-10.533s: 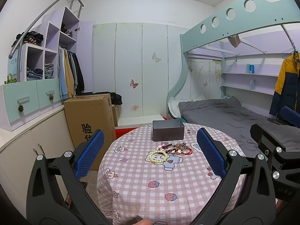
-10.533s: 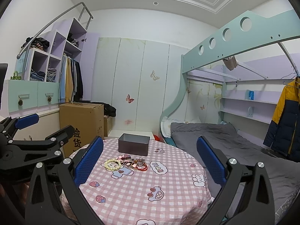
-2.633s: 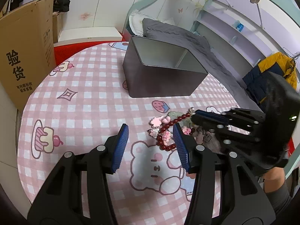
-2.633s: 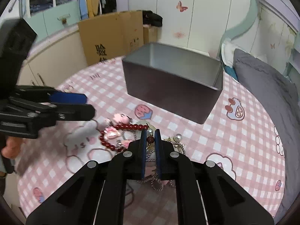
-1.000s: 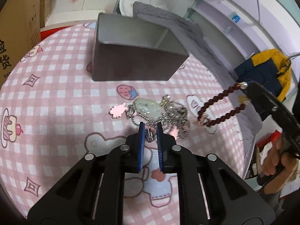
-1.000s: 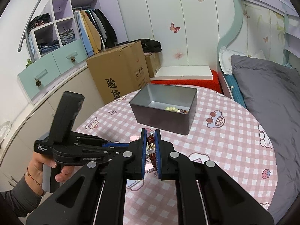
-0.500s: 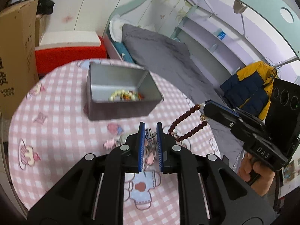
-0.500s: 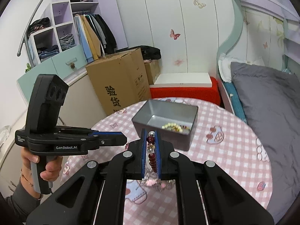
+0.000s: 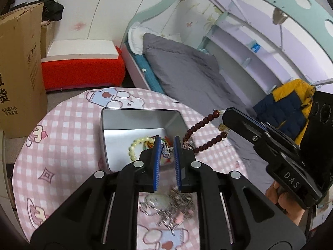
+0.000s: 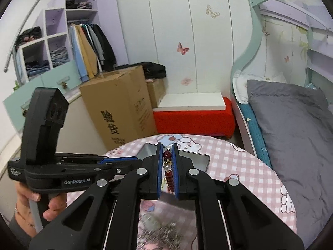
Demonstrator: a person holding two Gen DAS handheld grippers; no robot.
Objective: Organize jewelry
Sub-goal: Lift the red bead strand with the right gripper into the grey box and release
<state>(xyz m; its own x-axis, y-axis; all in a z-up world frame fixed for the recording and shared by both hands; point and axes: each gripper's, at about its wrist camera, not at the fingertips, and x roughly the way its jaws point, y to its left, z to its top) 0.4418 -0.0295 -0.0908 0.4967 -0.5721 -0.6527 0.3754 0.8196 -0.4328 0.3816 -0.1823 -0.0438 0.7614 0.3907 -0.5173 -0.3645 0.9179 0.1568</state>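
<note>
The left tool [image 9: 166, 152] is covering the near wall of the metal box [image 9: 116, 123] and part of the pale bead bracelet [image 9: 133, 148] inside it. The small clasp [image 9: 165, 149] between its pads is too small to identify. The jewelry heap [image 9: 174, 206] below is blurring into an unreadable tangle, partly hidden by the tool's frame. In the right wrist view, the right tool [image 10: 167, 162] is concealing most of the dark red bead strand [image 10: 169, 179] and the box interior. The cardboard carton [image 9: 18, 66] is being cut off at the picture's left edge.
</note>
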